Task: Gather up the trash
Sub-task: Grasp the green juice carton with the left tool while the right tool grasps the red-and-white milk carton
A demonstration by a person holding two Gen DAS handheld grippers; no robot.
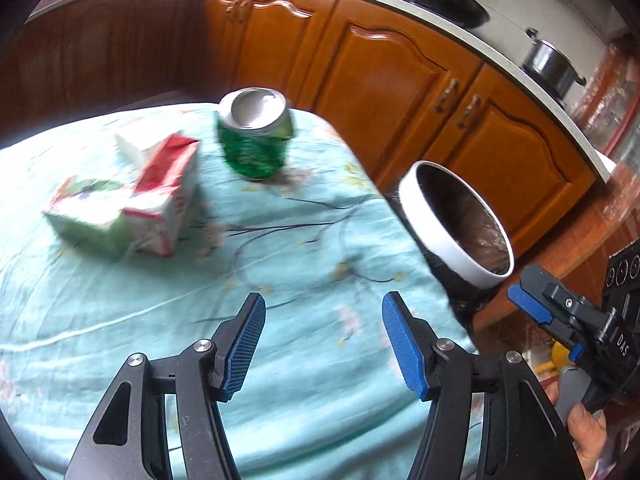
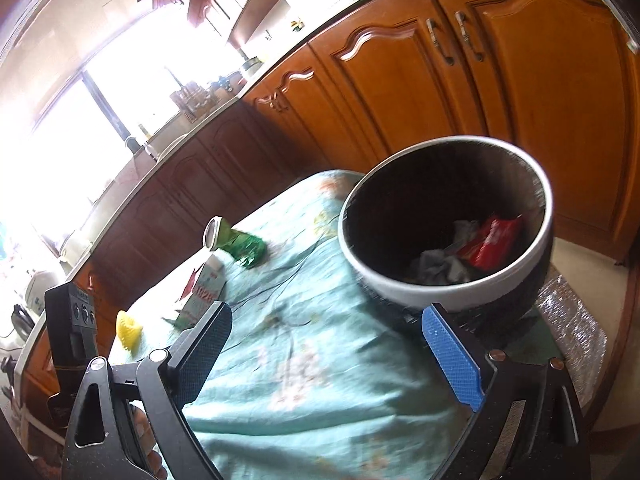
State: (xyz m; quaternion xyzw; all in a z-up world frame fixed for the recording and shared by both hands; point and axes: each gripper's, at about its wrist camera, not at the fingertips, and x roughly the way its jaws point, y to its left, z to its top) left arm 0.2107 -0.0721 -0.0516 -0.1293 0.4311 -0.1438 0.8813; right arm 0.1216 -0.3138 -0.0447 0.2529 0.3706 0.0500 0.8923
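From the left wrist view, our left gripper (image 1: 324,344) hangs over the turquoise cloth (image 1: 280,260) with its fingers spread wide and nothing between them. Ahead on the counter stand one crushed green can (image 1: 256,136), upright but leaning, and one torn carton (image 1: 132,200) lying on its side; the two are near each other but apart. One white-rimmed bin (image 1: 436,228) sits at the cloth's right edge, and our right gripper (image 1: 532,308) shows beyond it; from here we cannot tell how its fingers stand.

From the right wrist view, that right gripper (image 2: 340,356) has its fingers spread and empty, held just before the bin (image 2: 360,256). Inside the bin we count one red wrapper (image 2: 490,246) and some grey crumpled paper (image 2: 440,264). The can (image 2: 236,242) and the carton (image 2: 204,292) lie farther back, and one small yellow item (image 2: 128,330) rests on the cloth (image 2: 304,360) near its edge, too blurred to name.

So we judge three pieces left to collect. The dented can may slip or tip out of a grasp, since its crushed walls offer no flat faces. The bin stands close to the counter's edge, so a careless knock could topple it. The loose cloth could bunch under a low approach.
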